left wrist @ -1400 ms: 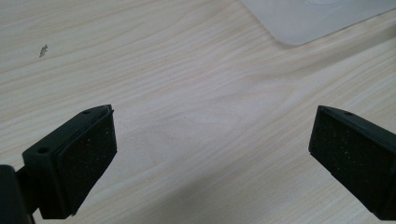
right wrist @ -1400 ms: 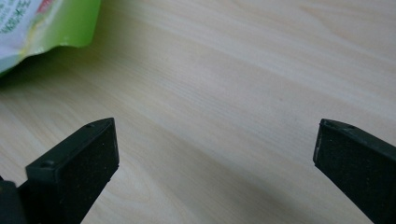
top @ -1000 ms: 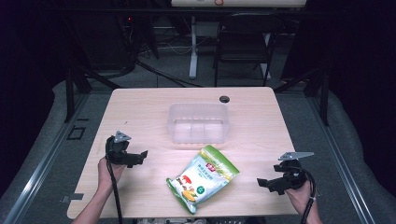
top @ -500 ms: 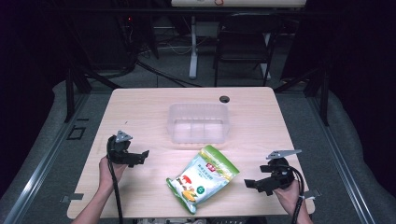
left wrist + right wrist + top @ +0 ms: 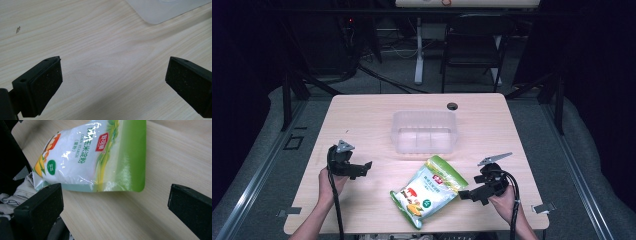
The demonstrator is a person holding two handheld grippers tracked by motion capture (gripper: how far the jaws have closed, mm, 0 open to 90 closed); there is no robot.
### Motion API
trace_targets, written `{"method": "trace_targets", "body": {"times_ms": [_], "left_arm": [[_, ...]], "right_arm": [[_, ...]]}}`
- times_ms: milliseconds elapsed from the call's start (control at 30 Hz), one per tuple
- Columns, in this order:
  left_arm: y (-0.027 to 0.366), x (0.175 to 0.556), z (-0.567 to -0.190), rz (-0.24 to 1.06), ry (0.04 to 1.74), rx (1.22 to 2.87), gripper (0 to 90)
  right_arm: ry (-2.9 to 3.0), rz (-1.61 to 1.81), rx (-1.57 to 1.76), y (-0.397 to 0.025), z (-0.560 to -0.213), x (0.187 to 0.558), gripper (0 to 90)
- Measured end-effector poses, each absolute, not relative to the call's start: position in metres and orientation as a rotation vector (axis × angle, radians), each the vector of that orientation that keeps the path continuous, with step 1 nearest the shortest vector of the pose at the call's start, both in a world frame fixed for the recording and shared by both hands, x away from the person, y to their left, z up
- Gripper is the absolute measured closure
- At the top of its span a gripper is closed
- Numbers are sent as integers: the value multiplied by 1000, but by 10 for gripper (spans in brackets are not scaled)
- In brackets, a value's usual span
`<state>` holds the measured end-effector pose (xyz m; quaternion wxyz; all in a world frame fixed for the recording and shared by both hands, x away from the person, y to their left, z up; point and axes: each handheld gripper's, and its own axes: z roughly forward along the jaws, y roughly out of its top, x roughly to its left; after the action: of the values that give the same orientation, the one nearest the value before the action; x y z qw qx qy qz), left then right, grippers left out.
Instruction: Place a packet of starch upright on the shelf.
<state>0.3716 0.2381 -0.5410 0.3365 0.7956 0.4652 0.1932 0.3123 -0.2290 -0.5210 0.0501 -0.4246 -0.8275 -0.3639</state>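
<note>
Green-white pouch (image 5: 430, 191) flat on table (image 5: 362, 120); right gripper (image 5: 464, 194) just beside it; clear tub (image 5: 424, 131) behind.

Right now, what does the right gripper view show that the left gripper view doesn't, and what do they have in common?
Right gripper view: a green and white corn starch pouch lying flat just beyond the open jaws, its printed front up, with the table's near edge at the left. Left gripper view: a corner of the clear plastic container at the top and a small dark speck on the wood. Both: the pale wooden table and two black jaws wide apart, holding nothing.
</note>
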Motion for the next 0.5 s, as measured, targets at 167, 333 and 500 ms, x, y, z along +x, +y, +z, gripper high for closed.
{"method": "trace_targets", "body": {"times_ms": [167,333,500], "left_arm": [[238,372,-541,502,1206,2082,8],[238,372,-541,497,1205,2087,9],[237,372,-541,495,1204,2089,10]], "right_arm": [[-2485,-1090,-1291,-223,-526,322,0],[-2472,-1065,-1285,-219,-530,331,0],[-2455,-1017,-1268,-213,-535,337,0]]}}
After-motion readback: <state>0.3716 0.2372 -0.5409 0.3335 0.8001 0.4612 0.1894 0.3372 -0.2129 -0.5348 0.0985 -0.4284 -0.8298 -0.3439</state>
